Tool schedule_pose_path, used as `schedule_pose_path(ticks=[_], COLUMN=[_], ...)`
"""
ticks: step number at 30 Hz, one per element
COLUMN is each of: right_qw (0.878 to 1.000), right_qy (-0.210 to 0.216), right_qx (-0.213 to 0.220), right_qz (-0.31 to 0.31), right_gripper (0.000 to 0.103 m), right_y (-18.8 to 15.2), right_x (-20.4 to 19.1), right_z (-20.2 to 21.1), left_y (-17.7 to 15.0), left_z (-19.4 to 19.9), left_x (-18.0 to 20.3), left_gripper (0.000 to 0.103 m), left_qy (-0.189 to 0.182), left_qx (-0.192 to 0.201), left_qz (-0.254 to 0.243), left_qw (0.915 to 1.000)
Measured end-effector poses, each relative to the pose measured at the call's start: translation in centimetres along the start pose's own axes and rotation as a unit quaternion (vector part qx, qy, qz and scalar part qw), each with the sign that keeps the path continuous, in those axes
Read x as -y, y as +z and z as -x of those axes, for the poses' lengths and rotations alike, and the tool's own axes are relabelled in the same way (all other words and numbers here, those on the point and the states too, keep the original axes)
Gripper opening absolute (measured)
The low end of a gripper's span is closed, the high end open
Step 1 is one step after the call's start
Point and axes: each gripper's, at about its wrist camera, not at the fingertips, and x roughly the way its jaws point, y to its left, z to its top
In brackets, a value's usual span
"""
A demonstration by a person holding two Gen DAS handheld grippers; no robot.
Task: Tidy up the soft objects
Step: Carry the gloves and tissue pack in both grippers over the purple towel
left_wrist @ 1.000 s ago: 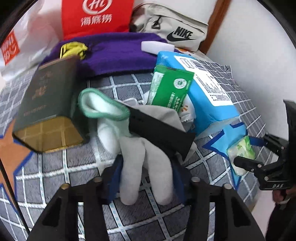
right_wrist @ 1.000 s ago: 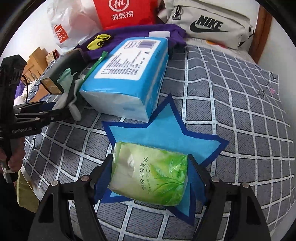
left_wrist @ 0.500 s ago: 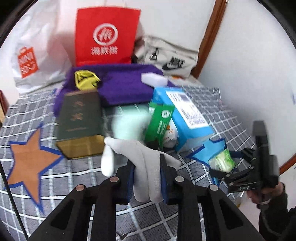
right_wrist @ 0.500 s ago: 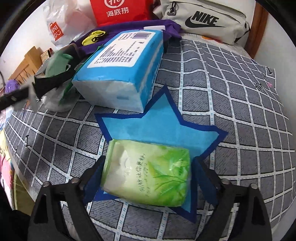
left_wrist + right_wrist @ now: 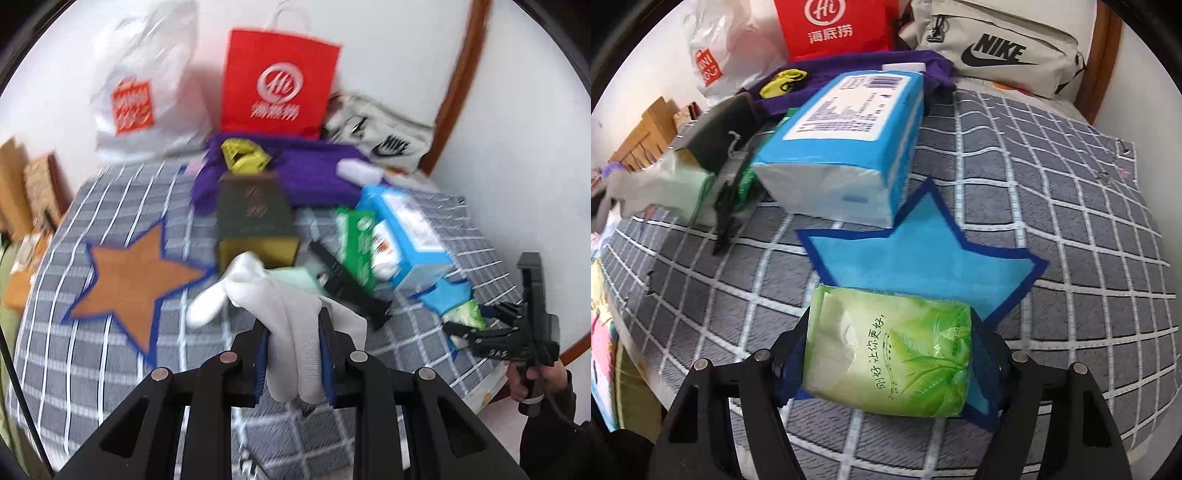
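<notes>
Left gripper (image 5: 293, 354): jaws drawn close, blue pads clamped on a white glove (image 5: 288, 314) that droops out of both ends of the grip; gripper pitched downward. Right gripper (image 5: 888, 360): jaws have just been closing and now stand wide, both pads pressed against the sides of a green tissue pack (image 5: 890, 350); pitched steeply downward. In the left wrist view, the person's right hand (image 5: 532, 380) grasps that gripper's handle, dark sleeve at the wrist.

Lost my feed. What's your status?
Left gripper shut on glove, lifted. Right gripper, just closing, on tissue pack, blue star. Nothing blocking.
</notes>
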Motion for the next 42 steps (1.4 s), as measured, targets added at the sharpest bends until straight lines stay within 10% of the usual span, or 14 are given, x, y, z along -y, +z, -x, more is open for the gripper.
schedule_pose_path(ticks=[8,11,19,24,26,27,42], right_qw=[1.000,1.000,0.999,0.999,0.999,0.999,0.997], right_qy=[-0.010,-0.012,-0.022,-0.024,-0.024,-0.021,0.024], right_qx=[-0.008,-0.013,-0.015,-0.011,-0.008,-0.007,0.064], right_qz=[0.020,0.017,0.018,0.019,0.023,0.024,0.029], right_gripper=[0.074,0.074,0.075,0.075,0.074,0.074,0.074], right_y=[-0.1,0.0,0.6,0.5,0.5,0.4,2.4], right_x=[-1.9,-1.7,-1.7,-1.7,-1.7,-1.8,-2.6], right_z=[-0.2,-0.3,-0.9,-0.9,-0.7,-0.6,5.5], left_y=[-2.9,-2.7,-1.4,-1.6,-1.5,-1.4,1.6], left_z=[-3.6,-4.1,-8.9,-8.5,-7.9,-7.8,0.0], left_x=[-1.5,-1.7,-1.4,-1.0,-0.9,-0.9,-0.4], left_gripper=[0.034,0.084,0.089,0.068,0.024,0.020,0.017], left_qy=[0.047,0.059,0.116,0.108,0.074,0.049,0.047], left_qx=[-0.057,-0.041,-0.054,-0.031,-0.030,-0.037,0.024], left_qz=[0.002,-0.004,-0.025,-0.032,-0.031,-0.024,-0.004], left_qw=[0.9973,0.9974,0.9914,0.9931,0.9963,0.9978,0.9986])
